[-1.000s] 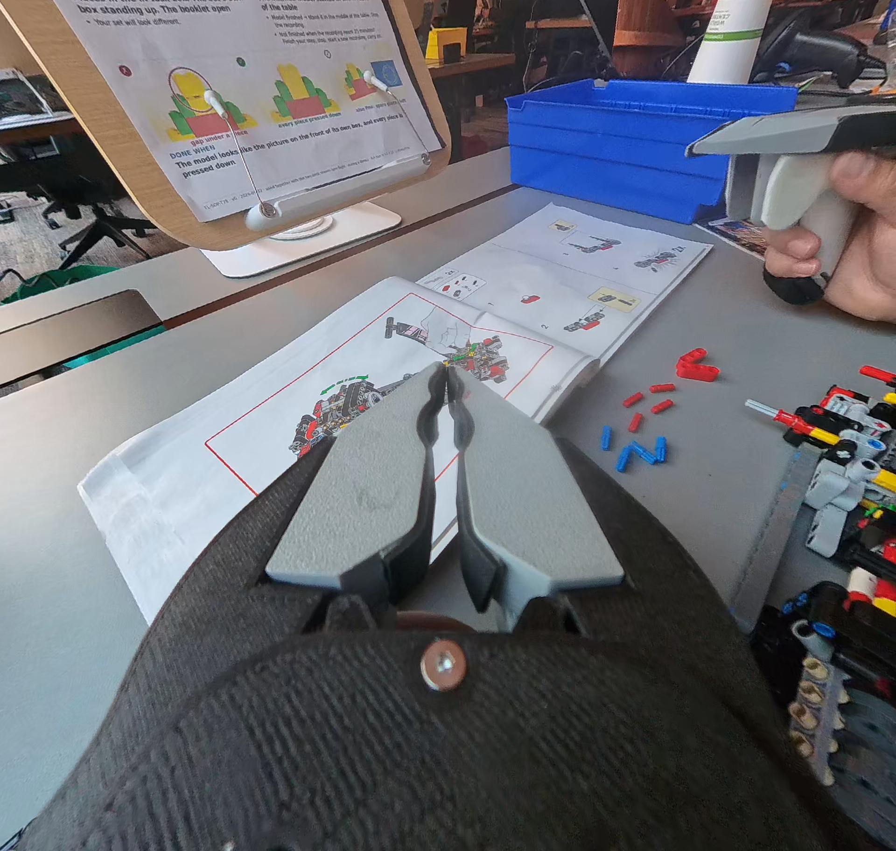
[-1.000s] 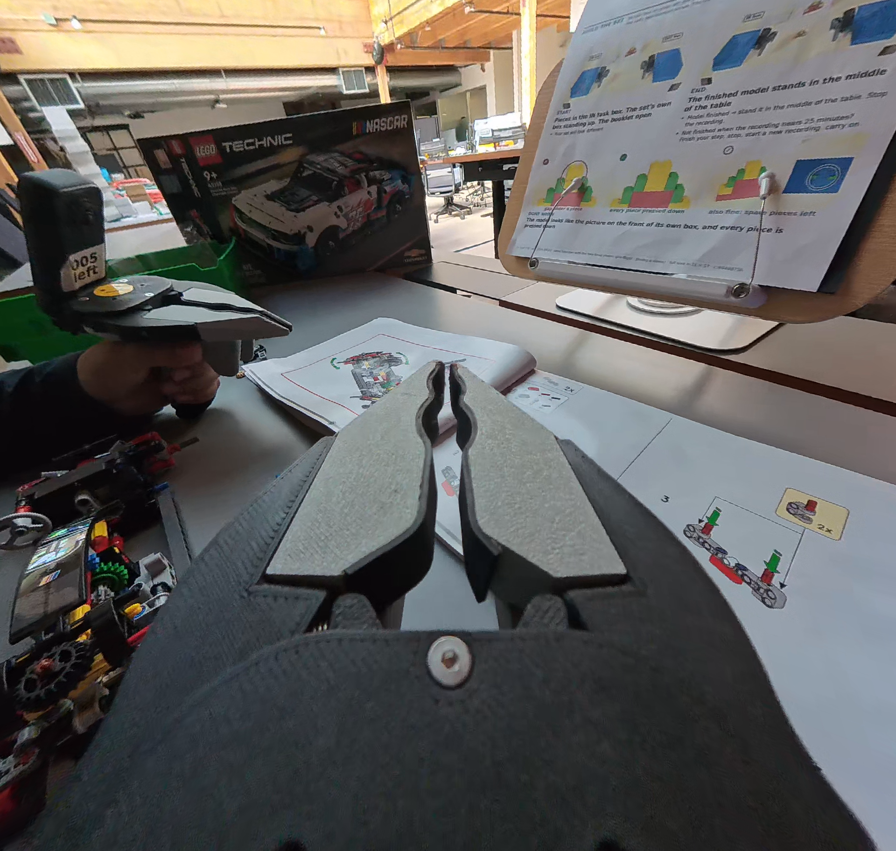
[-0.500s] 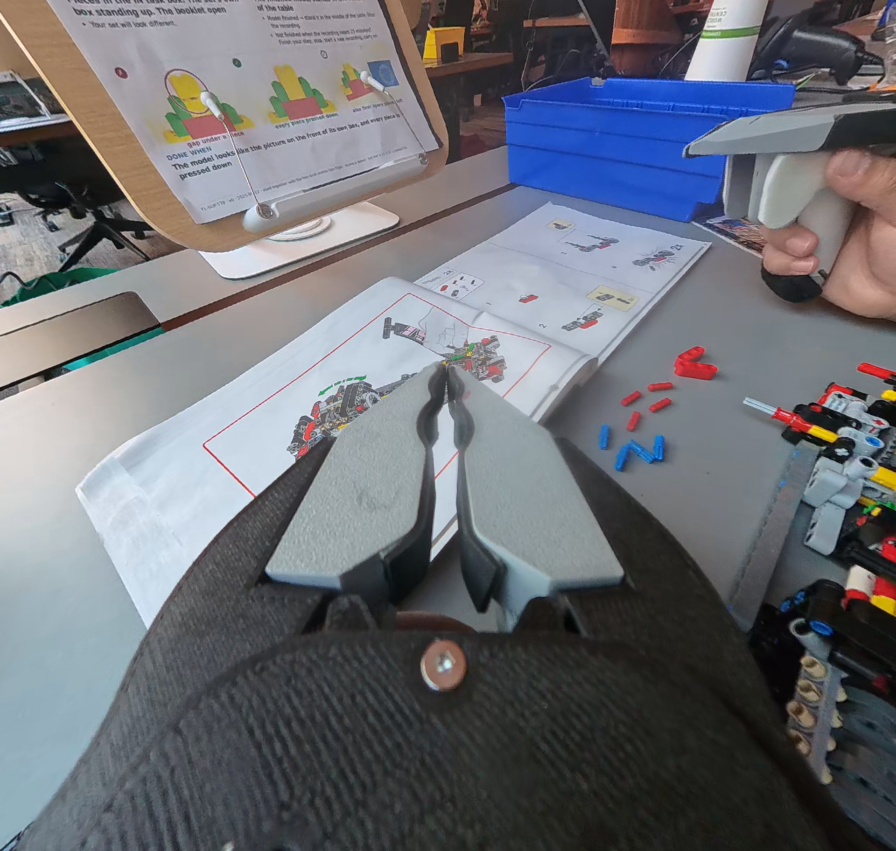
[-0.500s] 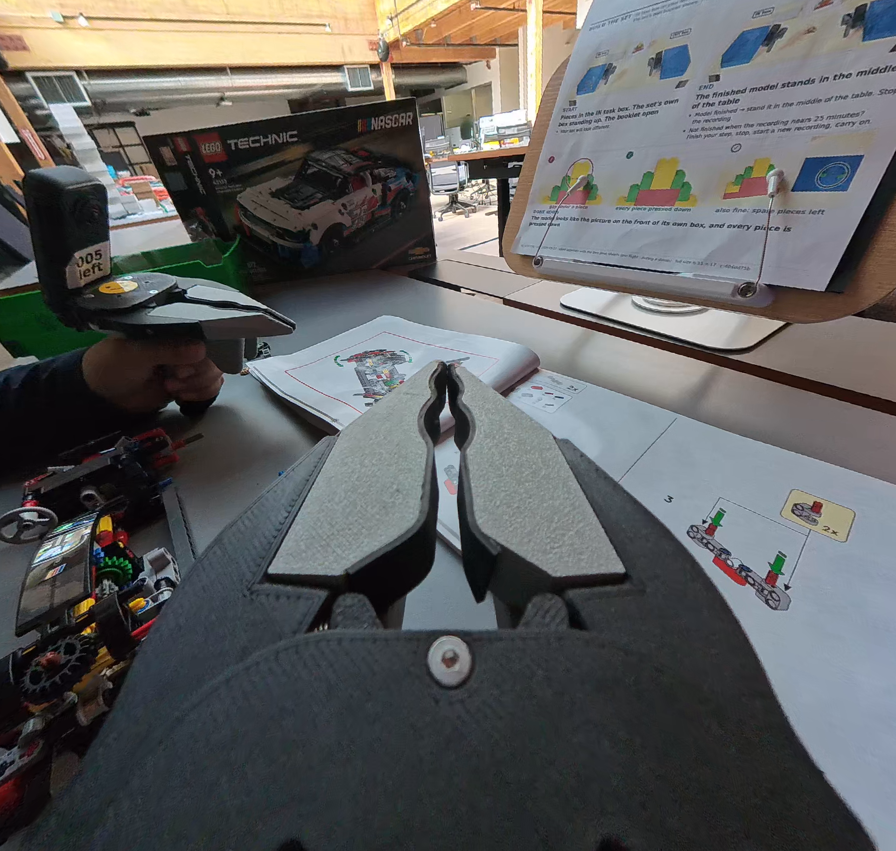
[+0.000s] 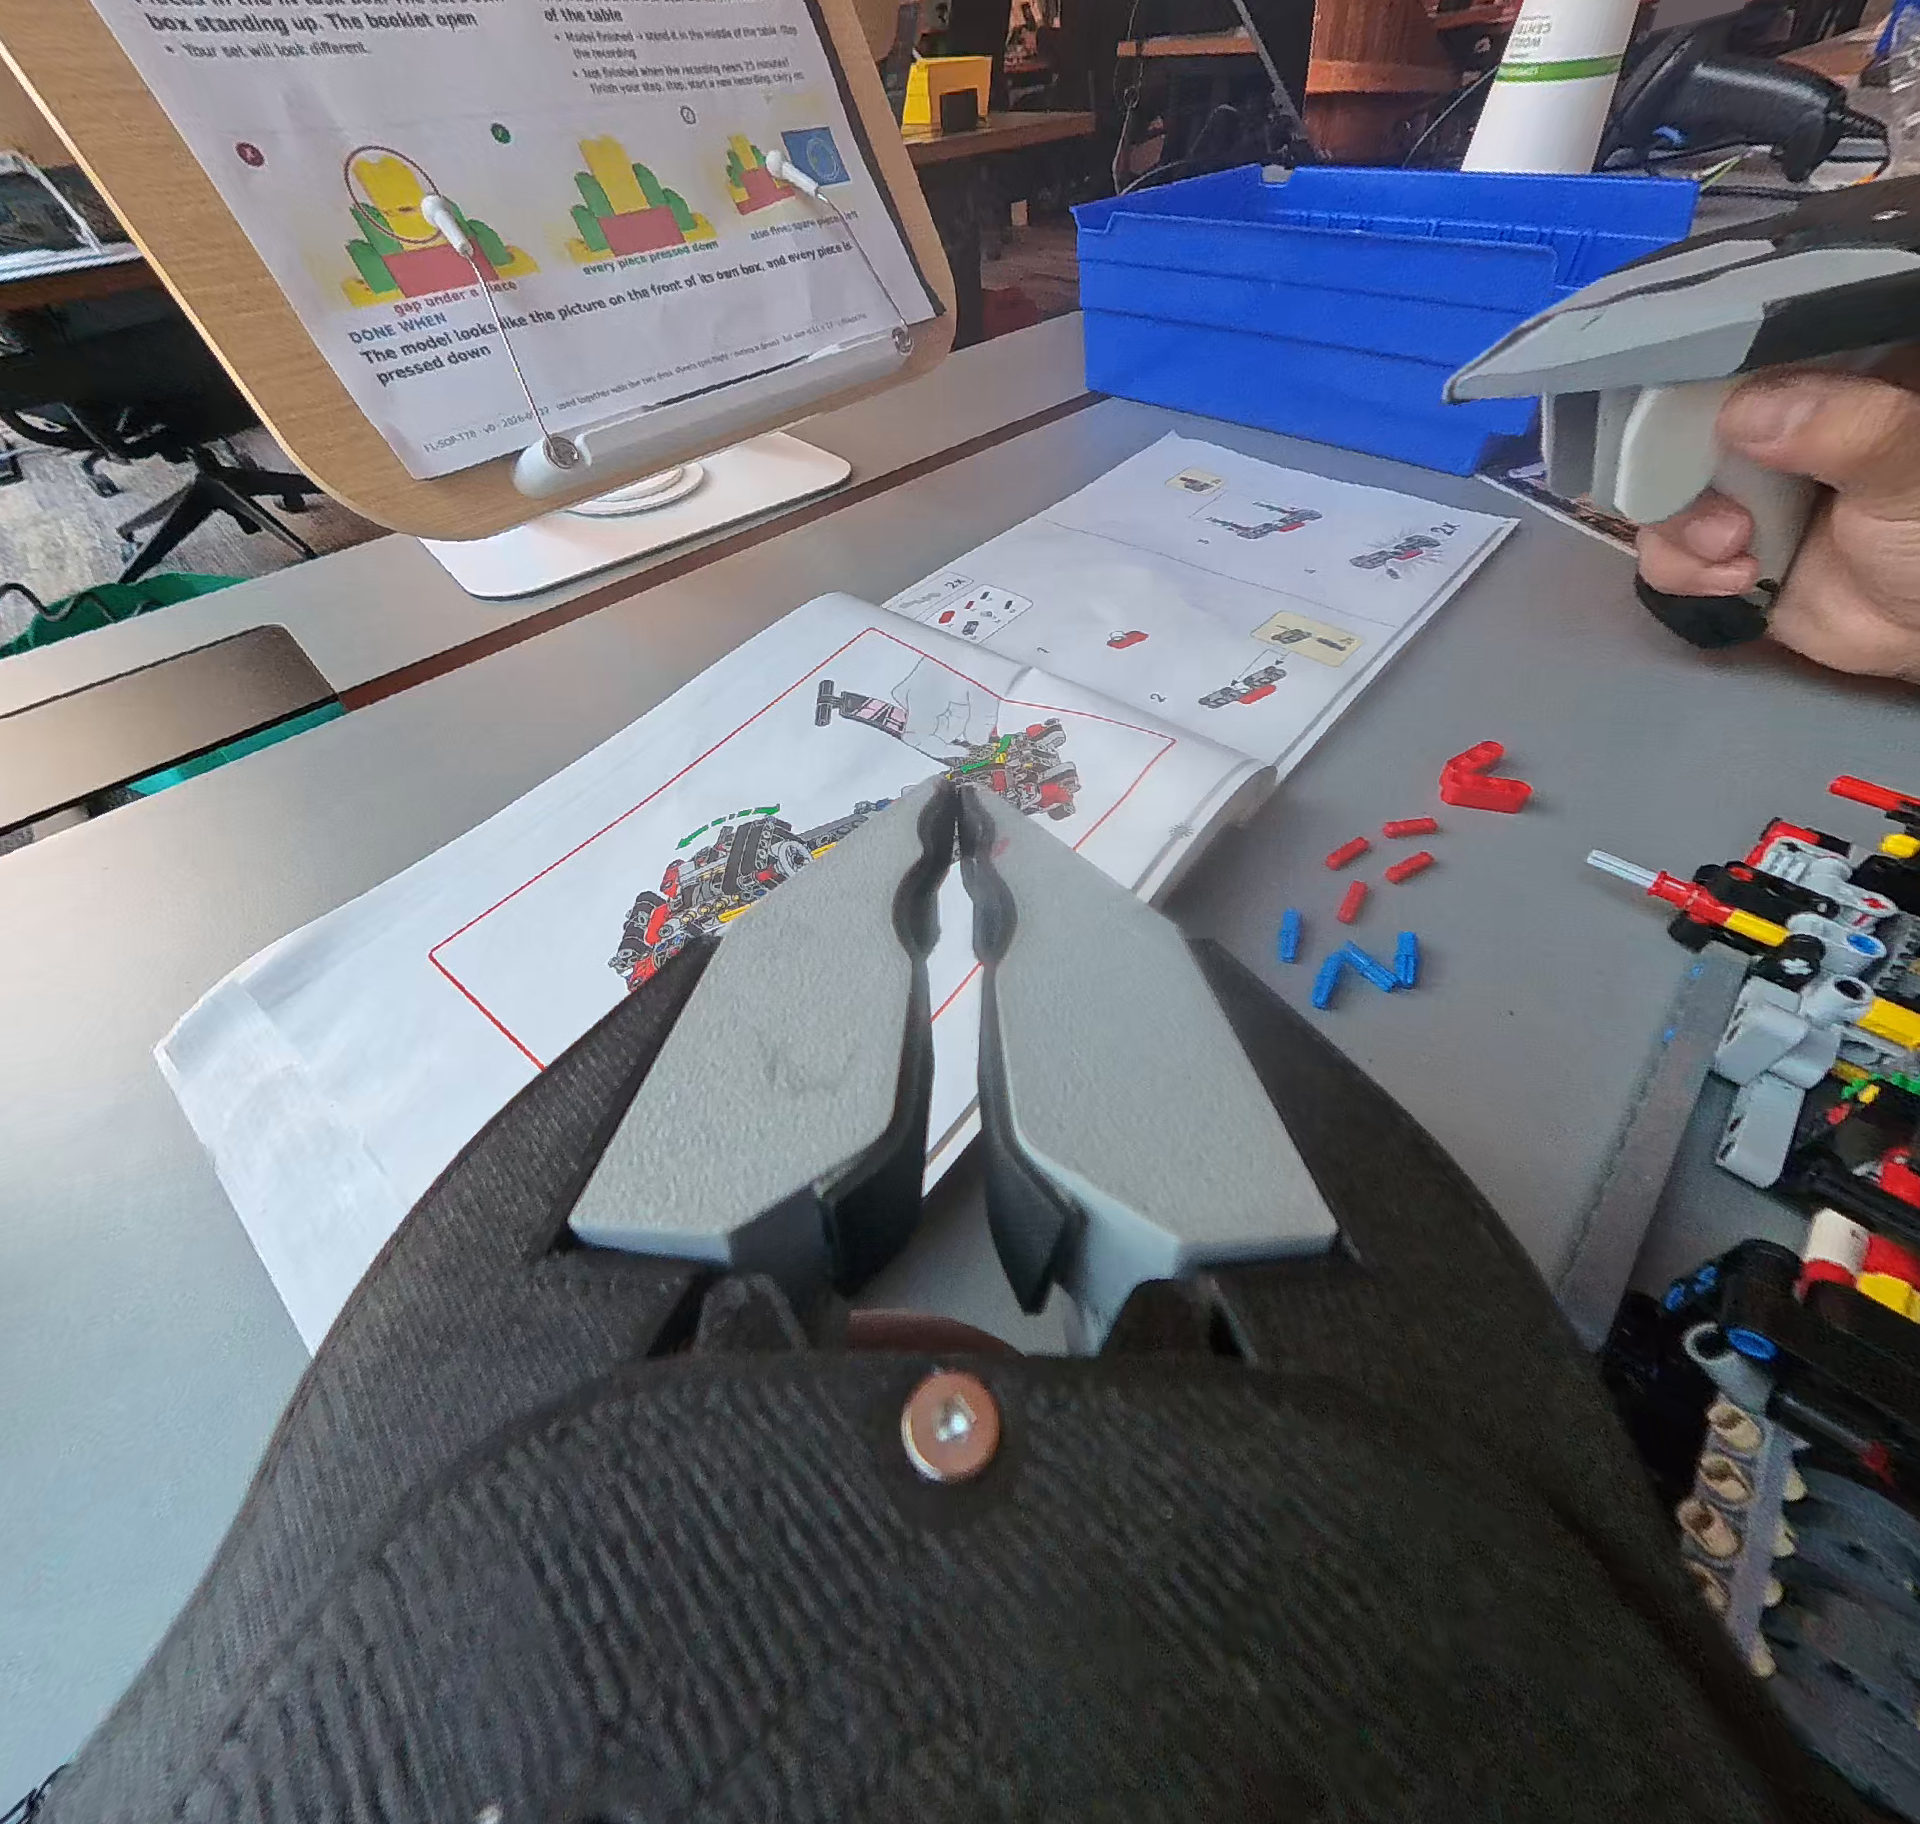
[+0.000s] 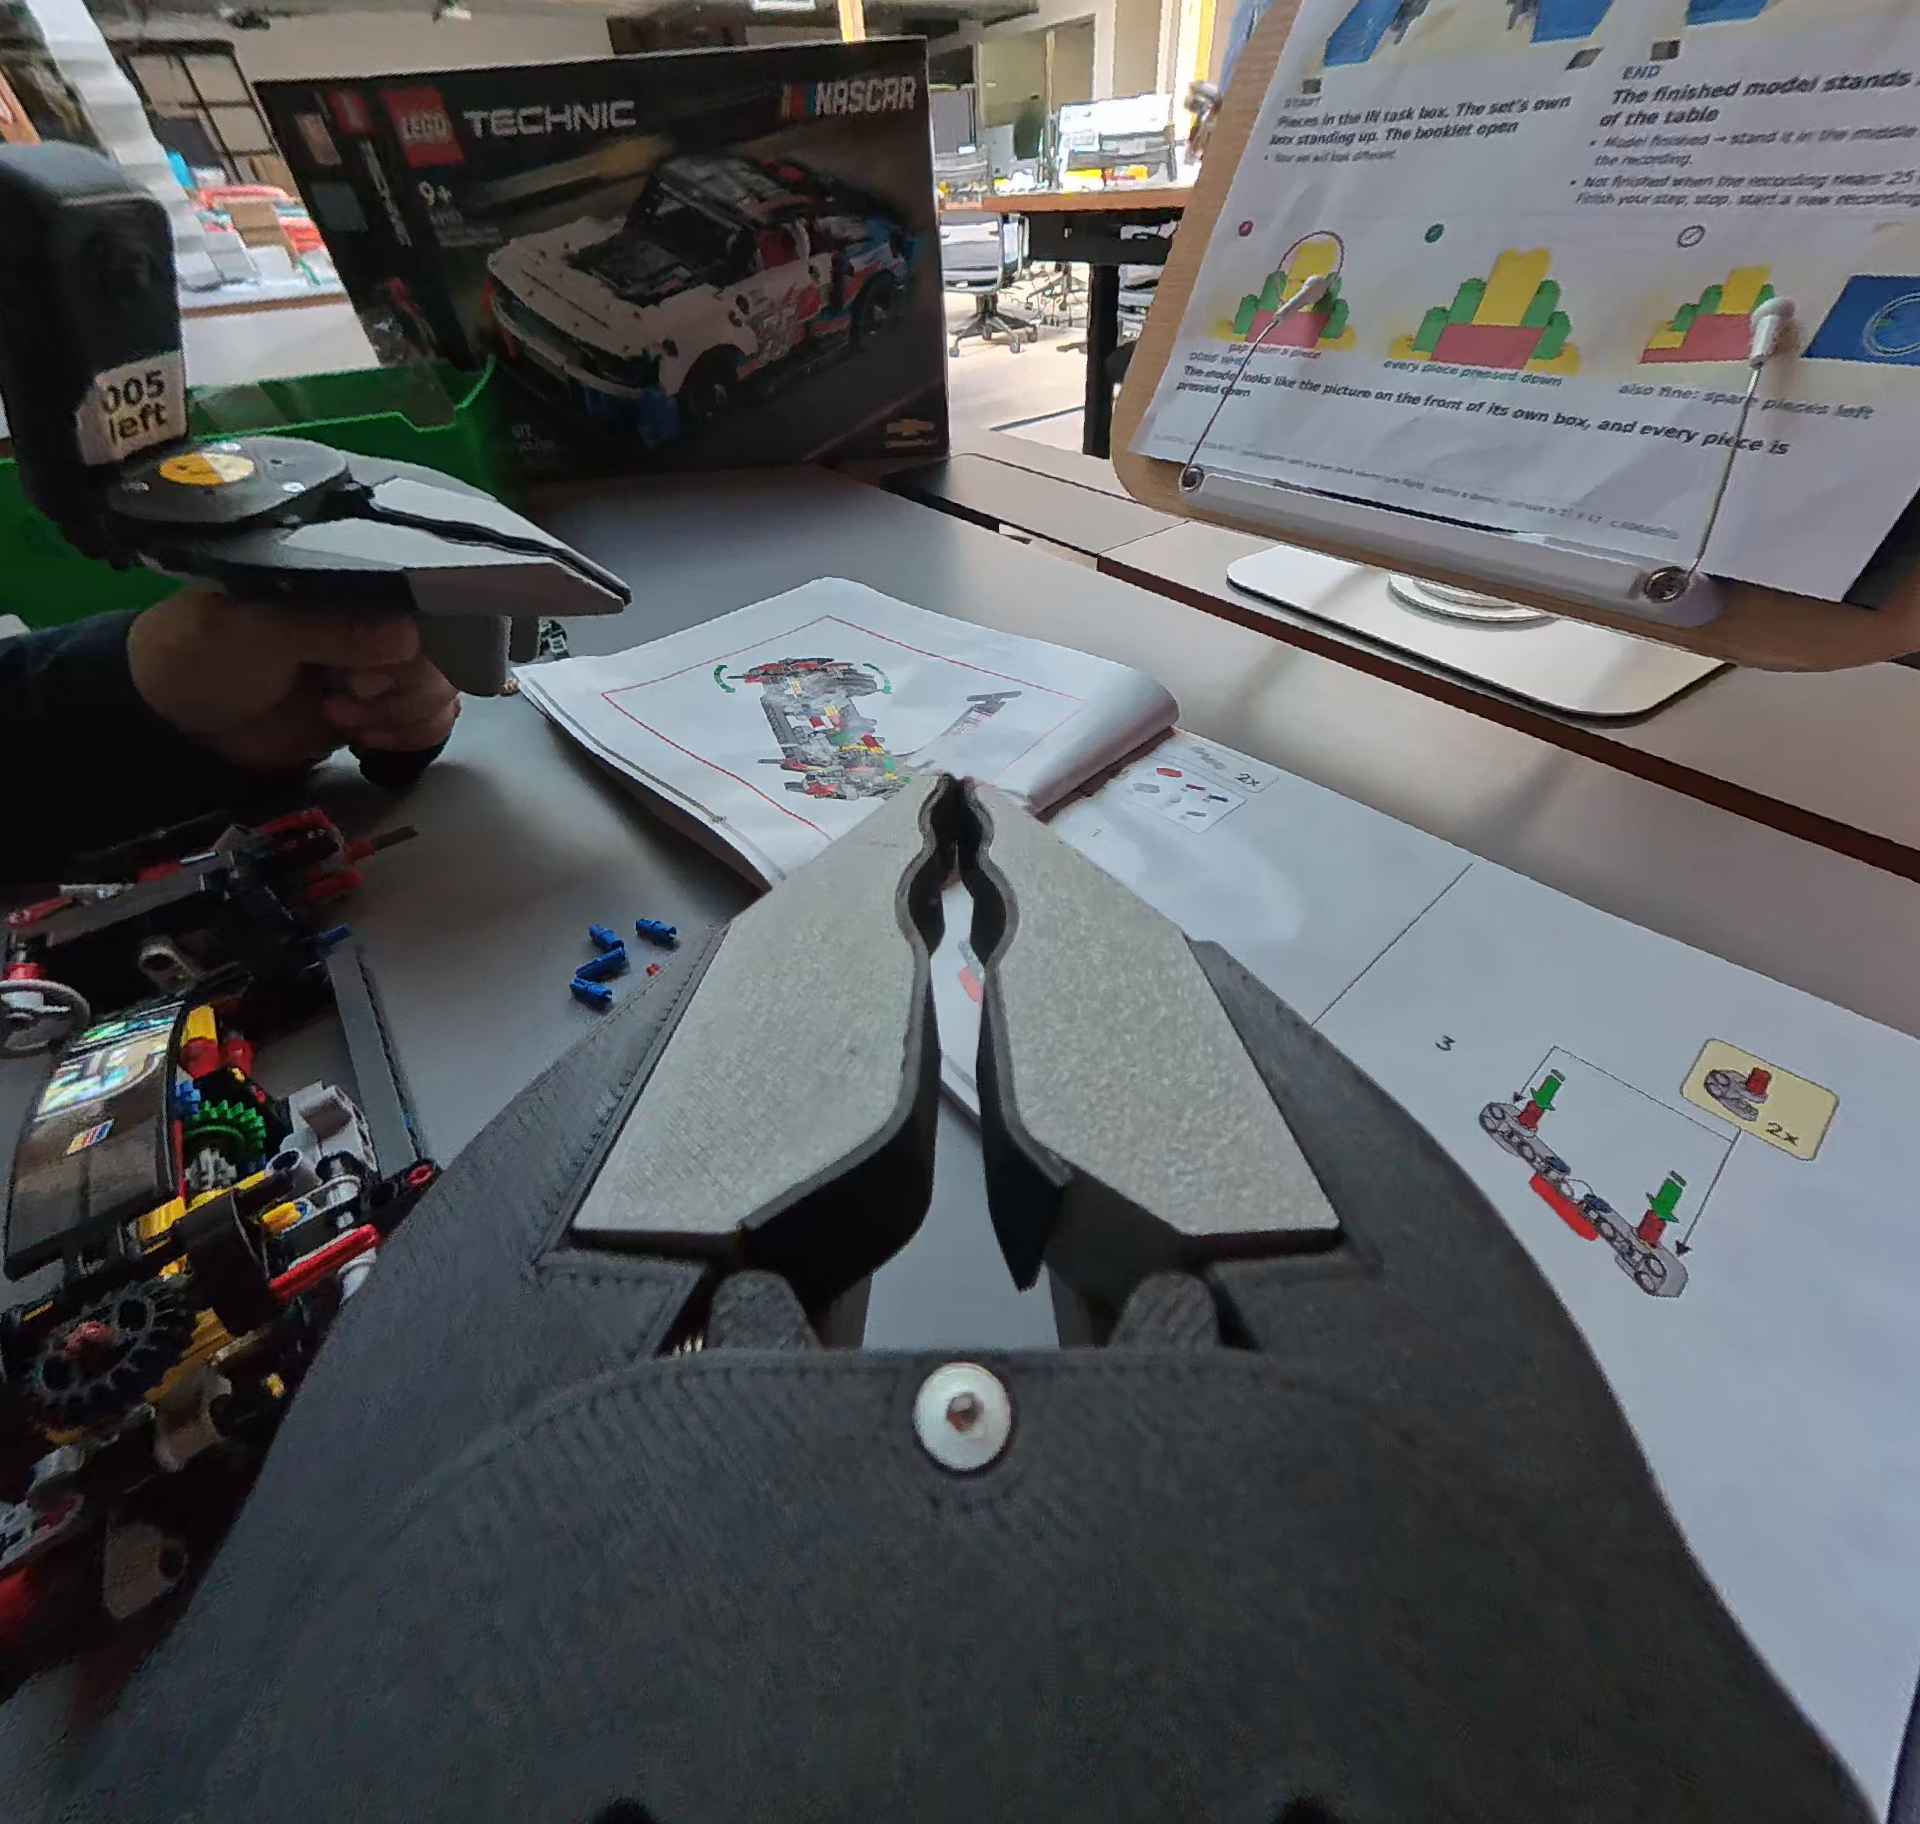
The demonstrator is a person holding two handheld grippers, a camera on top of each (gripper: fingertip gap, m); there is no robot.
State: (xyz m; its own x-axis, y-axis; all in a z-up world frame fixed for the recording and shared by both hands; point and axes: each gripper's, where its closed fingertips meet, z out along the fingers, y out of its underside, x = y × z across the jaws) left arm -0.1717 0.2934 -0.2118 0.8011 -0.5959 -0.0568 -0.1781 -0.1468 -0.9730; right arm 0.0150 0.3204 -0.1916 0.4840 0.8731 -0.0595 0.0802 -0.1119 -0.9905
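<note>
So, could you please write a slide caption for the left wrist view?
Left gripper, fingers shut and empty, above an open instruction booklet; loose red and blue pins lie nearby.

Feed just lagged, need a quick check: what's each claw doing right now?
Left claw: closed, holding nothing, above the open white instruction booklet.
Right claw: closed, holding nothing.

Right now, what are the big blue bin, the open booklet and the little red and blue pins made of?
The blue bin looks like moulded plastic: even colour, soft sheen, ribbed wall. The open booklet looks like matte printed paper; its pages curl at the fold. The red pins and blue pins seem to be hard, slightly glossy plastic, though they are too small to be sure.
</note>
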